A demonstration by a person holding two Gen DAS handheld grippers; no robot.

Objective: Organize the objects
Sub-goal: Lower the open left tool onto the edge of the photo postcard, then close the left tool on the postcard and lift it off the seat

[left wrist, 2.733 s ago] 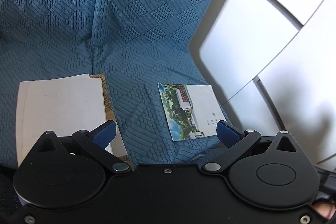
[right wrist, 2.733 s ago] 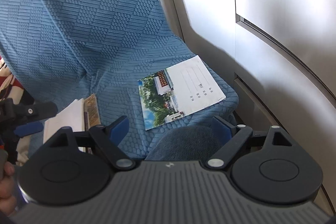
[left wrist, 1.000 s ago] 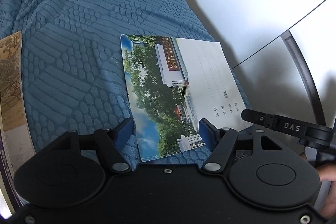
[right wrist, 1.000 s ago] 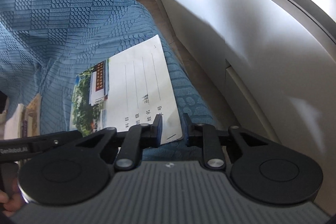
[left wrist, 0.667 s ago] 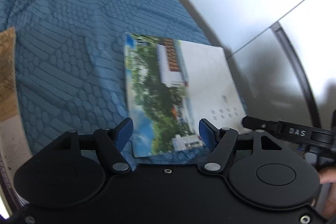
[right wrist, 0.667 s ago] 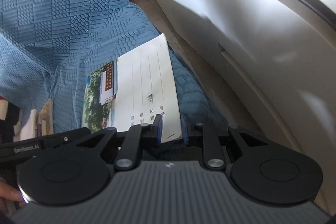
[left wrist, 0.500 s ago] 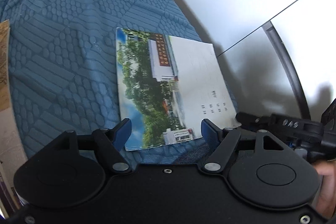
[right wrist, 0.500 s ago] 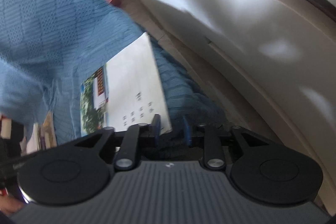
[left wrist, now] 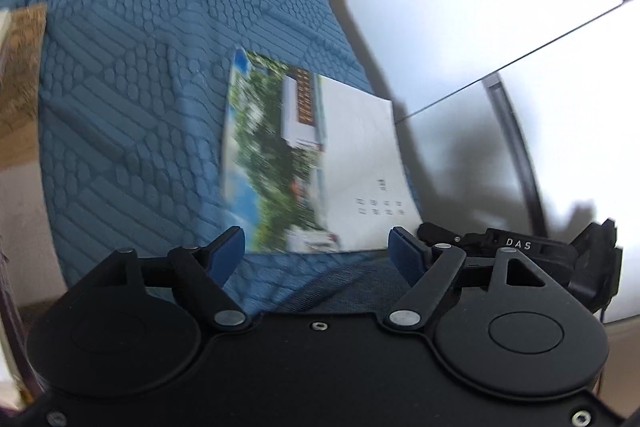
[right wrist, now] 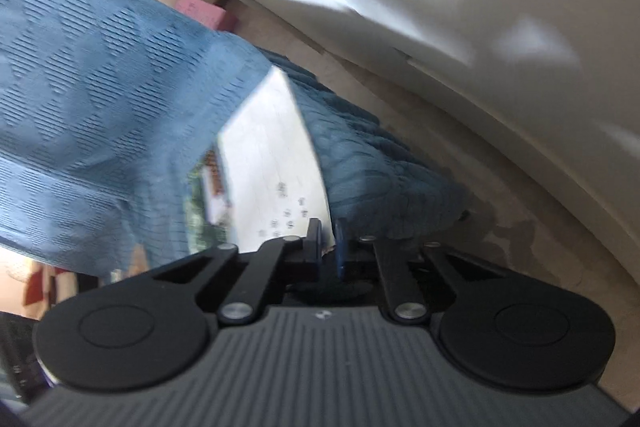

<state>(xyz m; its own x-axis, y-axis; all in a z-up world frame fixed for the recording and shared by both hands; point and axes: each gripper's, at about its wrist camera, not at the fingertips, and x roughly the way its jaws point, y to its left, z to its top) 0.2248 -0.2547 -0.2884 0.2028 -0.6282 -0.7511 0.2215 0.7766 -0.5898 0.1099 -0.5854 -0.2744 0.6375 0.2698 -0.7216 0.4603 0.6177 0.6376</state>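
A thin booklet with a photo of trees and a building on its left half and a white right half lies on the blue textured cover. My right gripper is shut on the booklet's near right corner, and that edge is tilted up off the cover. In the left wrist view the right gripper's black finger reaches the booklet's corner from the right. My left gripper hangs just short of the booklet's near edge, its jaws opening and nothing between its blue pads.
A tan book lies at the cover's left edge. White cabinet panels stand close on the right. Beyond the cushion's right edge are the floor and a pink item.
My right gripper has closed on the booklet's corner and rolled, tipping that edge up. My left gripper has drawn back slightly and widened.
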